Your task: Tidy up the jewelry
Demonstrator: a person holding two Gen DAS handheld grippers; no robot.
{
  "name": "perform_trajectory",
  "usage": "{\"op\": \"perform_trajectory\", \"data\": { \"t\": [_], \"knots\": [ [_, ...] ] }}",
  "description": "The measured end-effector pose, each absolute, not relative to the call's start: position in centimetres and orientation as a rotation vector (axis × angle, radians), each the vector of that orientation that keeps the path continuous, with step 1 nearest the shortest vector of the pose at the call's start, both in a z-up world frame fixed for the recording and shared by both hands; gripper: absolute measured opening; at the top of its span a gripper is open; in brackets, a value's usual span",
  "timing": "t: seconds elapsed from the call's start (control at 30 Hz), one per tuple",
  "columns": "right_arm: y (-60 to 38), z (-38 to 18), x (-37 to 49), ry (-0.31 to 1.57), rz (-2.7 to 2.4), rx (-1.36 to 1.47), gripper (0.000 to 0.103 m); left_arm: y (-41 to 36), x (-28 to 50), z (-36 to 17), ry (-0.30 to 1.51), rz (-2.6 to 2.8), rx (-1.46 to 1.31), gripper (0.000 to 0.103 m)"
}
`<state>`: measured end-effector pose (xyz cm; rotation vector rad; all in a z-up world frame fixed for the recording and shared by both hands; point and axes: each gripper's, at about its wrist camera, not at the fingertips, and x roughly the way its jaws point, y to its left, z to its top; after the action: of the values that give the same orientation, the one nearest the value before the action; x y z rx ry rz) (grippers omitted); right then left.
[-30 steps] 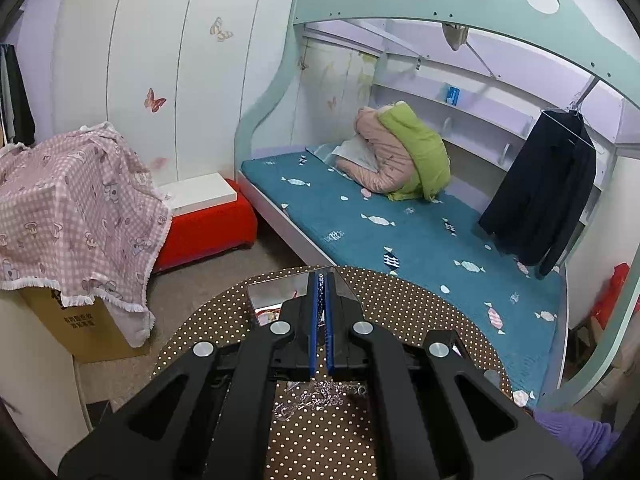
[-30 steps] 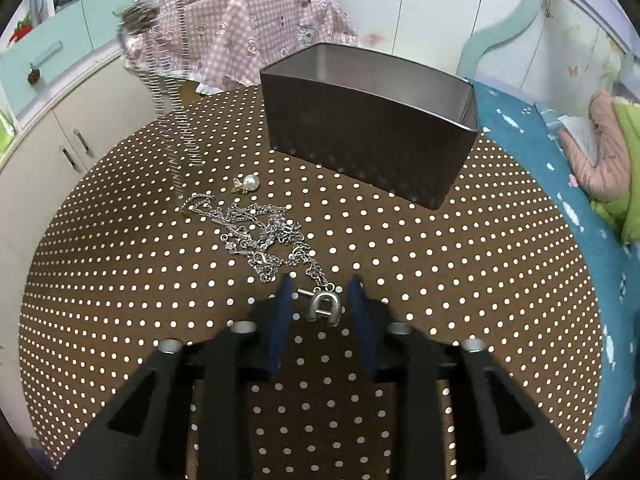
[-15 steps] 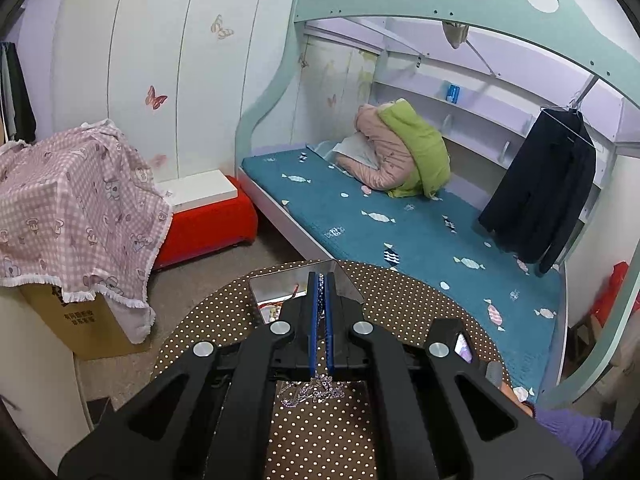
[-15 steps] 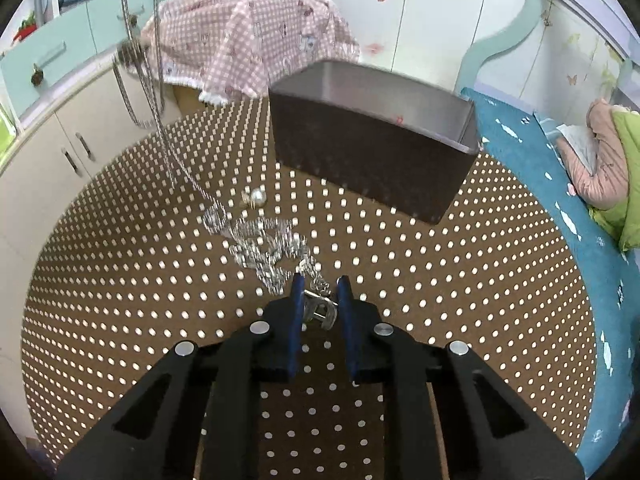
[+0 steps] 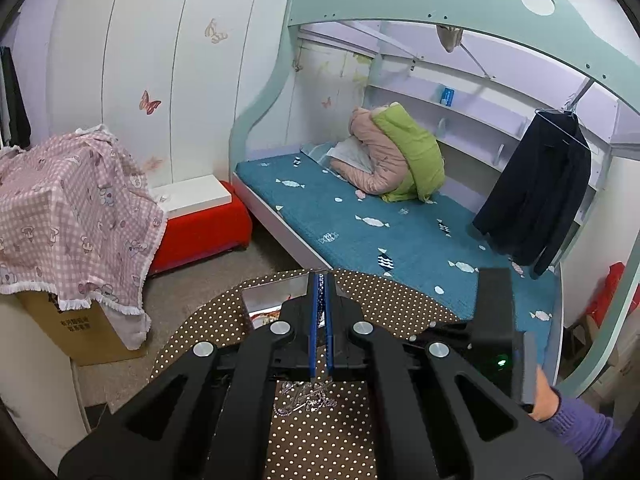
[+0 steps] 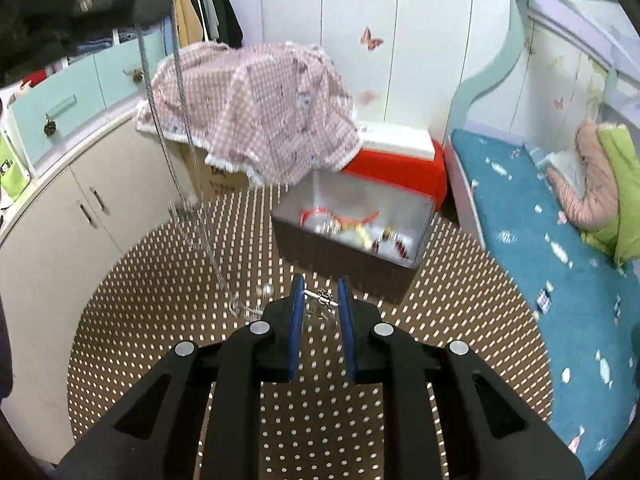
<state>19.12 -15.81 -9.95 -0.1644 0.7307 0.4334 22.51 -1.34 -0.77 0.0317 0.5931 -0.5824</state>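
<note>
A tangled silver chain [image 6: 182, 92] hangs from my left gripper, blurred at the top left of the right wrist view, and sags to a low loop [image 6: 236, 304]. My right gripper [image 6: 320, 292] is shut on the chain's silver pendant [image 6: 322, 298], held above the dotted table [image 6: 160, 340]. In the left wrist view my left gripper [image 5: 320, 280] is shut on the chain, and a silver tangle [image 5: 308, 394] shows below its fingers. Behind stands a dark brown box [image 6: 404, 276] with a silvery inside, with red bracelets and other jewelry in it.
The round table has a brown cloth with white dots. The right gripper's black body [image 5: 492, 320] and a hand in a purple sleeve [image 5: 576, 420] are at the right. A pink checked cloth [image 6: 260, 112], a red stool [image 6: 400, 168], cabinets and a blue bed [image 6: 540, 240] surround the table.
My right gripper closed on the pendant and rose with it, so the chain pile lifted off the table. The box's inside came into view. My left gripper stayed put.
</note>
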Motion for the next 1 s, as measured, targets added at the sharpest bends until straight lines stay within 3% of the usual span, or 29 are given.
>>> {"op": "perform_trajectory", "data": {
  "t": [0.7,0.73,1.0],
  "knots": [
    [-16.1,0.8,20.5,0.528,0.405,-0.185,0.015,-4.3,25.6,4.4,0.552,-0.599,0.064,0.003],
    [-16.1,1.2,20.6,0.522,0.404,-0.184,0.000,-4.5,25.6,4.7,0.547,-0.600,0.068,0.003],
    [-15.4,3.4,20.8,0.496,0.401,-0.224,0.000,-5.0,26.2,6.6,0.521,-0.599,0.074,0.003]
  ]
}}
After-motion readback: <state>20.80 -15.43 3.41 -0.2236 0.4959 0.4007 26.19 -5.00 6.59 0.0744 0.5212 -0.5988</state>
